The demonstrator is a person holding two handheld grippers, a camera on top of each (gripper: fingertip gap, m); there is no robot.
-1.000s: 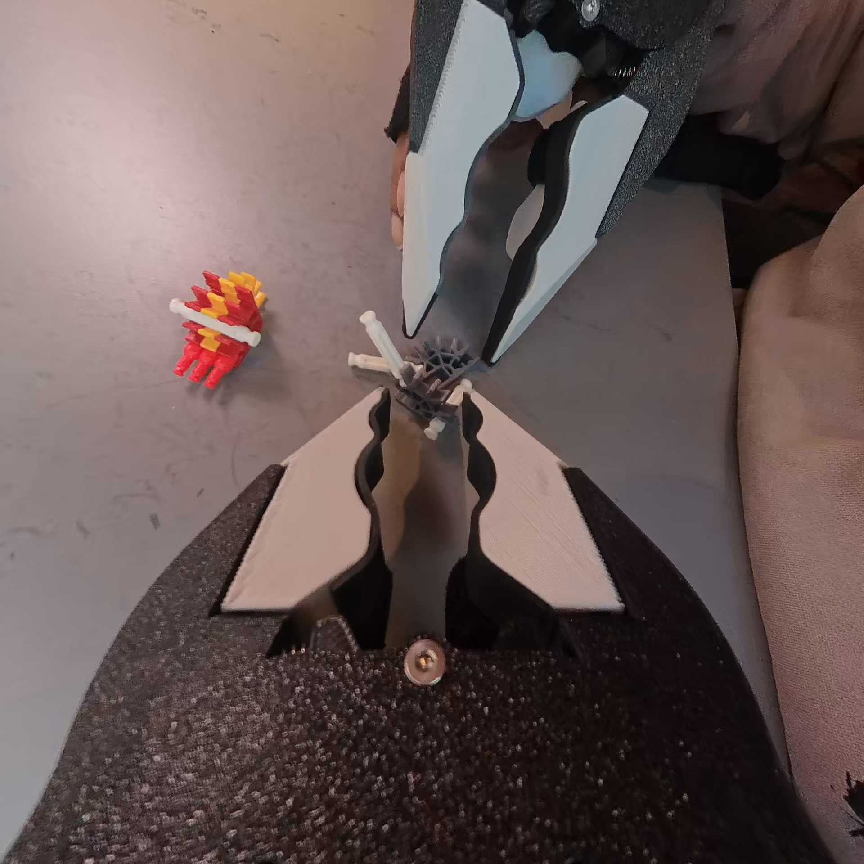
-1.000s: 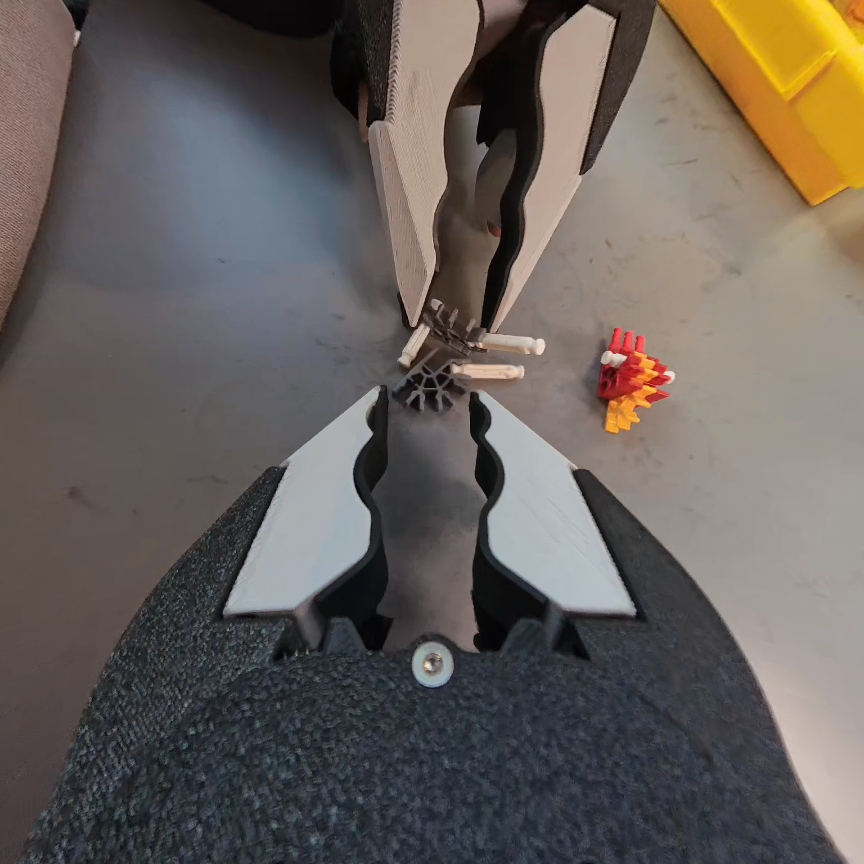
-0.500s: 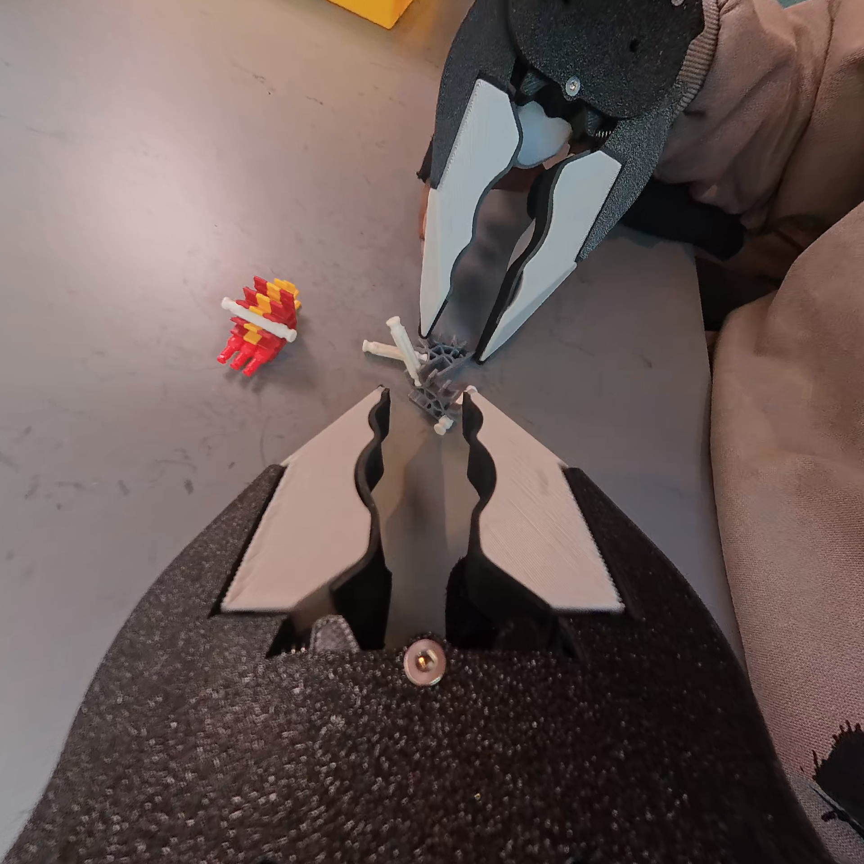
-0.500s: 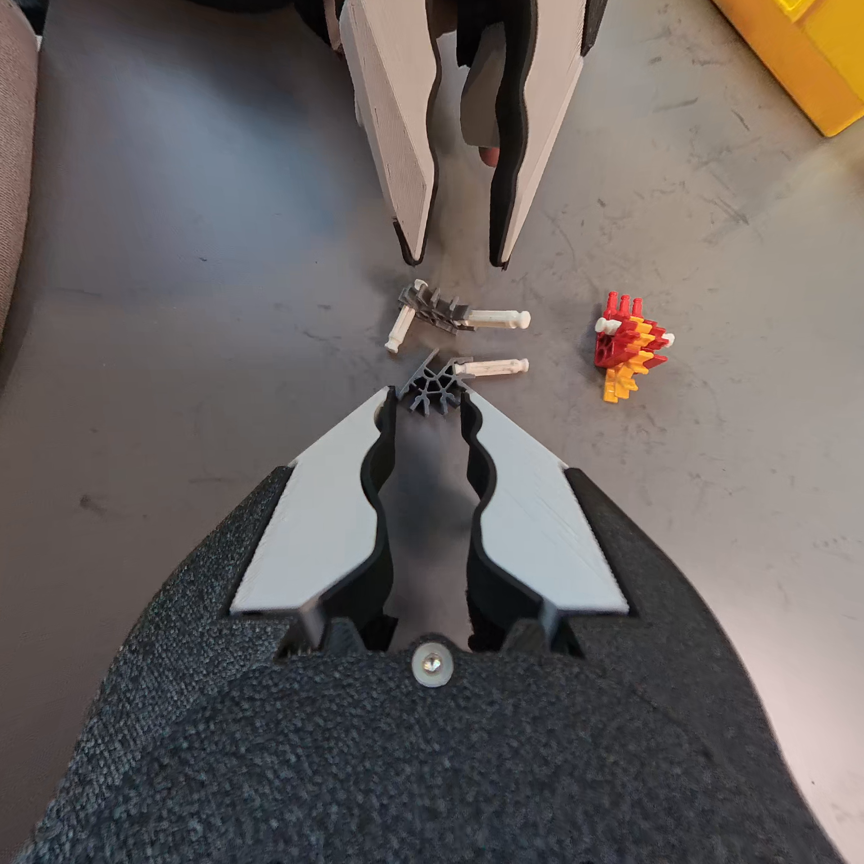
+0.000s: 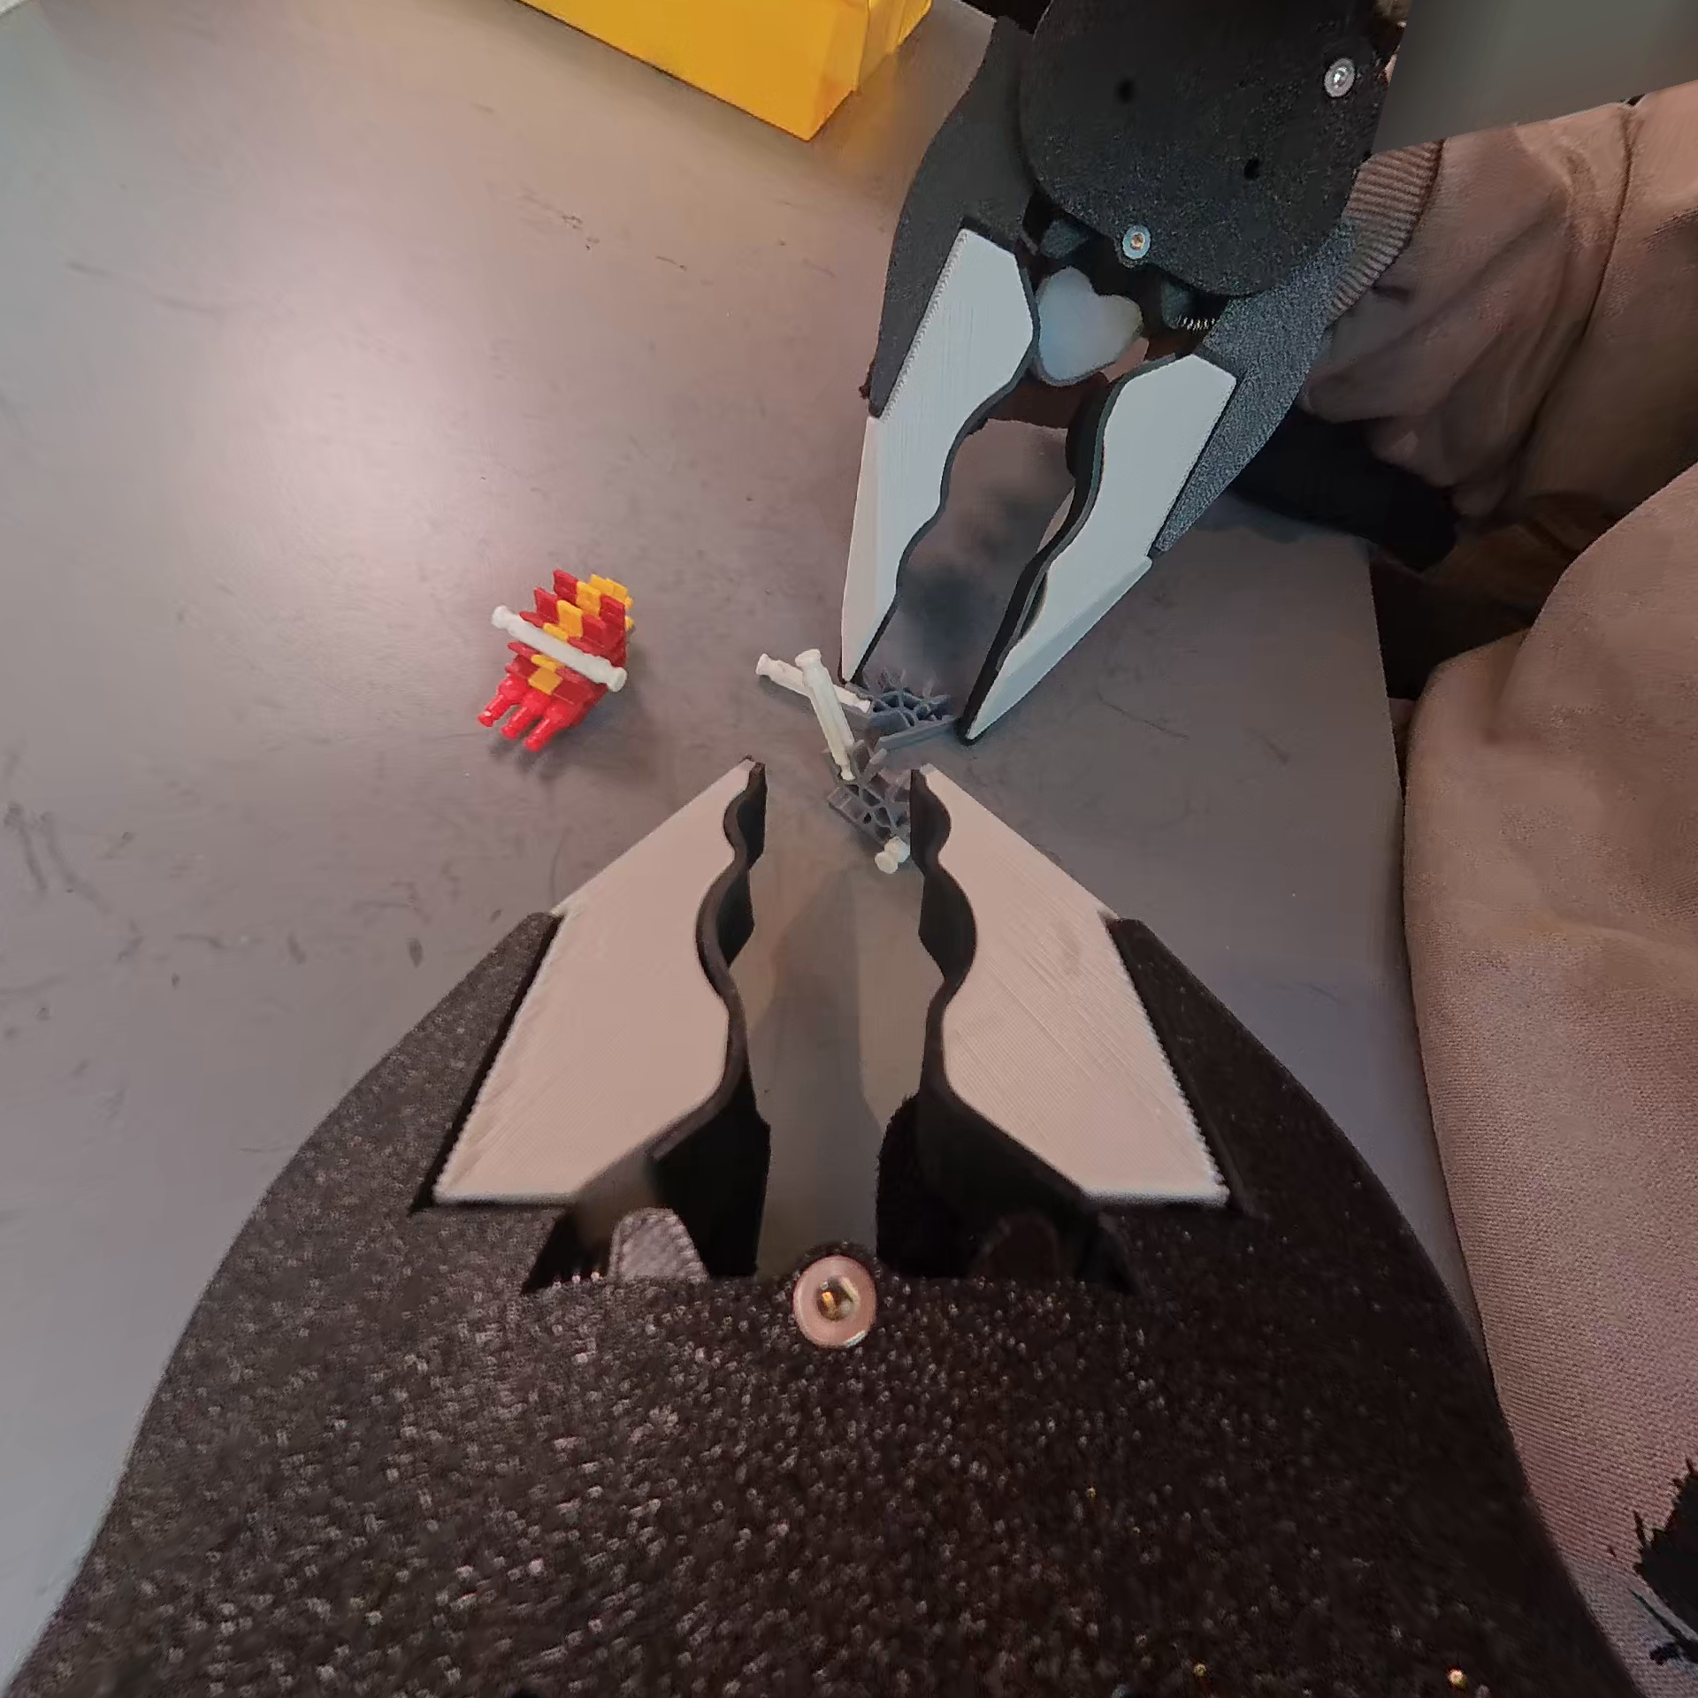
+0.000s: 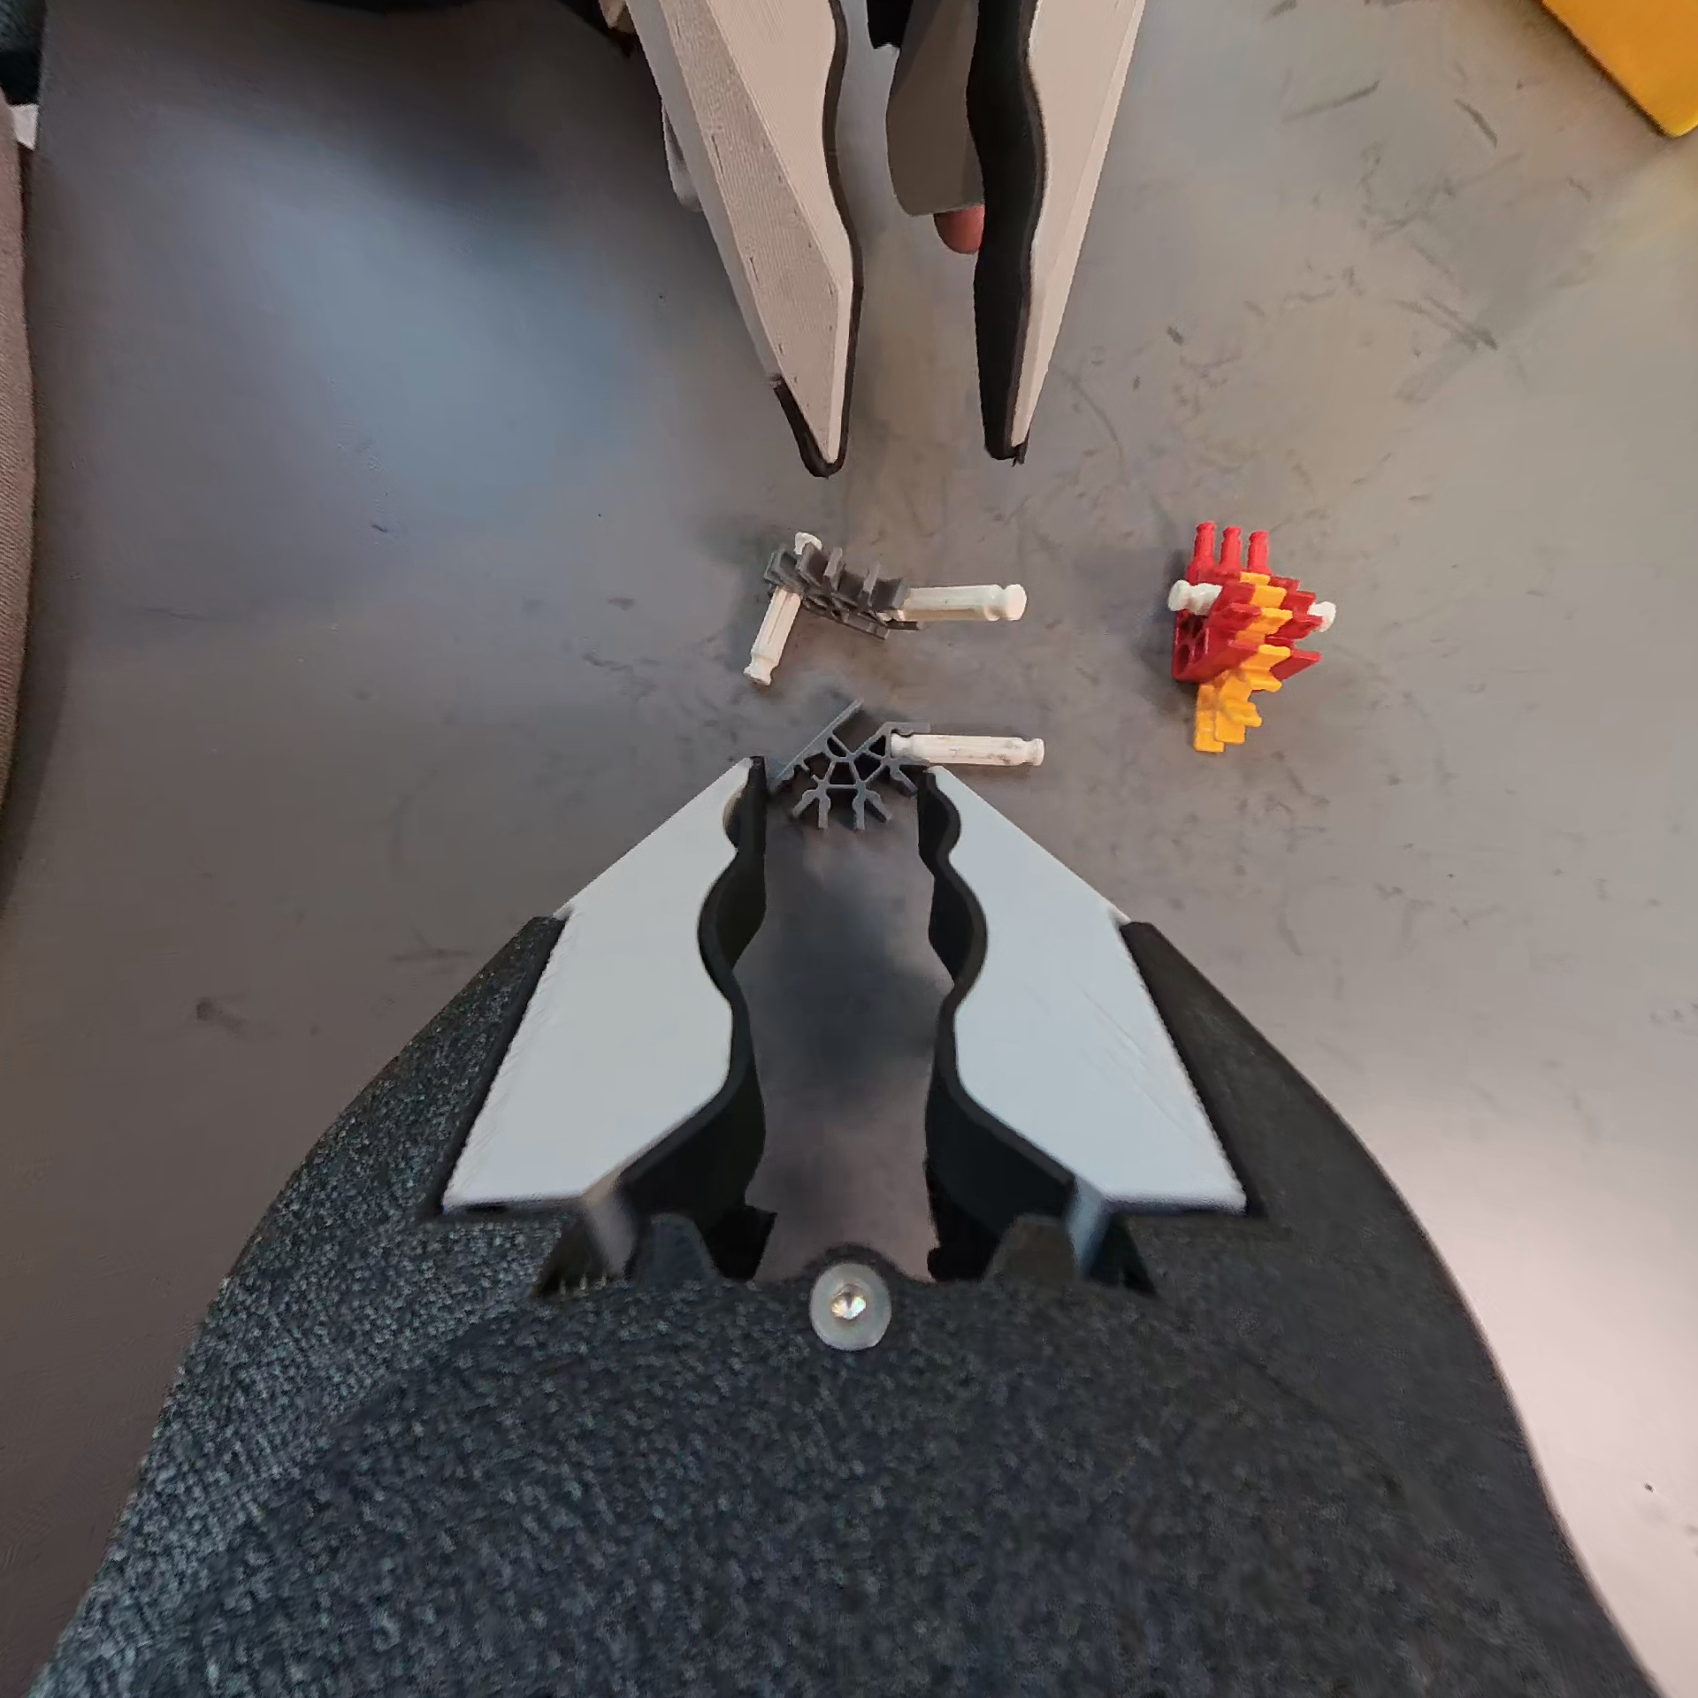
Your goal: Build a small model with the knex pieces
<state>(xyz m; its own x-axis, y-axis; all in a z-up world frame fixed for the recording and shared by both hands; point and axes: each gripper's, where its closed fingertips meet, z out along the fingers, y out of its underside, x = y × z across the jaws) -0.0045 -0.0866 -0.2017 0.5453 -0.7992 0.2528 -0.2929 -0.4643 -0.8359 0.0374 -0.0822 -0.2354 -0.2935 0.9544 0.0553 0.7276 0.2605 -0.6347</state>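
In the right wrist view, the right gripper [image 6: 841, 781] has its fingers pinching a flat grey snowflake-shaped connector [image 6: 841, 772] at frame centre, its white rod [image 6: 974, 749] pointing right along the desk [image 6: 367, 551]. Just beyond lies a second grey connector cluster [image 6: 841, 593] with two white rods, long axis running left-right. Past that, at upper centre, hangs the left gripper [image 6: 914, 450], fingers apart and empty; a red-and-yellow block cluster [image 6: 1236, 639] sits well right.

two grey-and-white clusters [image 6: 850, 602] [image 6: 850, 772], one red-yellow cluster [image 6: 1236, 634] — two grippers [image 6: 841, 781] [image 5: 836, 781]
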